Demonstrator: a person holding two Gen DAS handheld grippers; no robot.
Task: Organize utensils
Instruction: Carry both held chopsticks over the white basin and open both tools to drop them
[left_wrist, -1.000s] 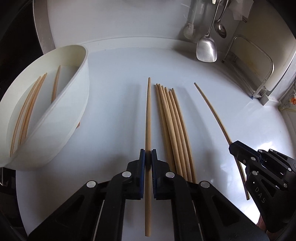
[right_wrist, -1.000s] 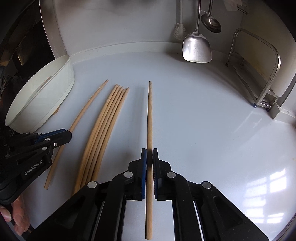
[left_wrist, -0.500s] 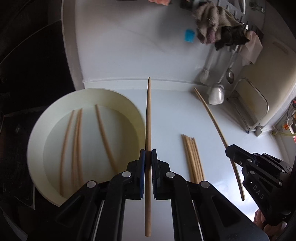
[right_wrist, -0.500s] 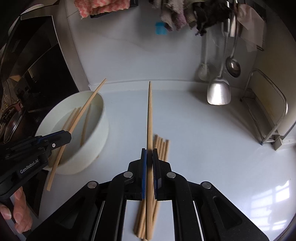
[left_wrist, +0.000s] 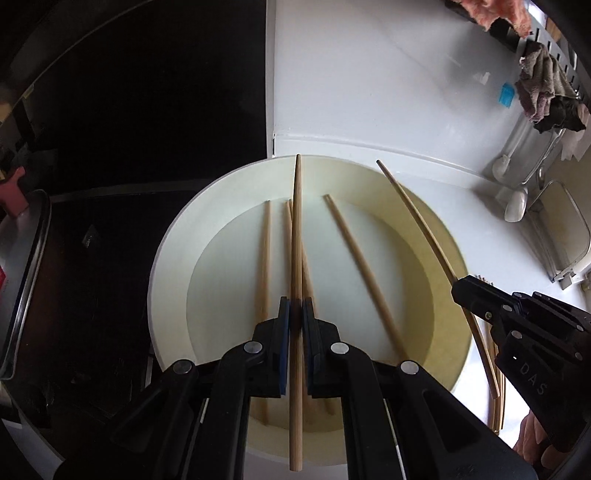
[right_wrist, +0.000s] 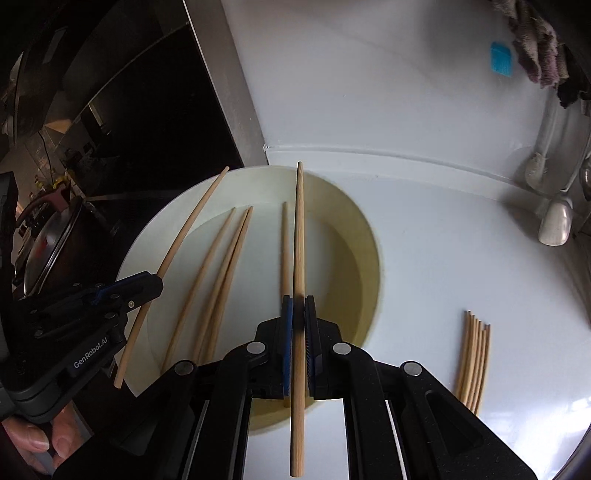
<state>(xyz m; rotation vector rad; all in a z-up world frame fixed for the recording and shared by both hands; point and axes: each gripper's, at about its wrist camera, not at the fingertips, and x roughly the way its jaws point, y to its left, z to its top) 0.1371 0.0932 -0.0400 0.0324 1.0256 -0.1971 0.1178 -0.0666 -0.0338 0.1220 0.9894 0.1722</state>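
A round white bowl (left_wrist: 166, 266) (right_wrist: 354, 221) sits at the counter's left end with several wooden chopsticks (left_wrist: 354, 266) (right_wrist: 284, 243) lying in it. My left gripper (left_wrist: 295, 314) (right_wrist: 153, 286) is shut on one chopstick (left_wrist: 296, 229) (right_wrist: 184, 240) and holds it above the bowl. My right gripper (right_wrist: 298, 317) (left_wrist: 458, 288) is shut on another chopstick (right_wrist: 298, 236) (left_wrist: 413, 214) and holds it above the bowl's right side.
A bundle of chopsticks (right_wrist: 474, 362) lies on the white counter (right_wrist: 461, 251) right of the bowl. Ladles and a spatula (right_wrist: 554, 221) hang at the back right by a metal rack (left_wrist: 565, 236). Cloths (left_wrist: 543, 92) hang on the wall. A metal pot (left_wrist: 18, 280) stands left.
Both grippers lifted their chopsticks off the counter and carried them left, over the bowl. The bundle stayed on the counter.
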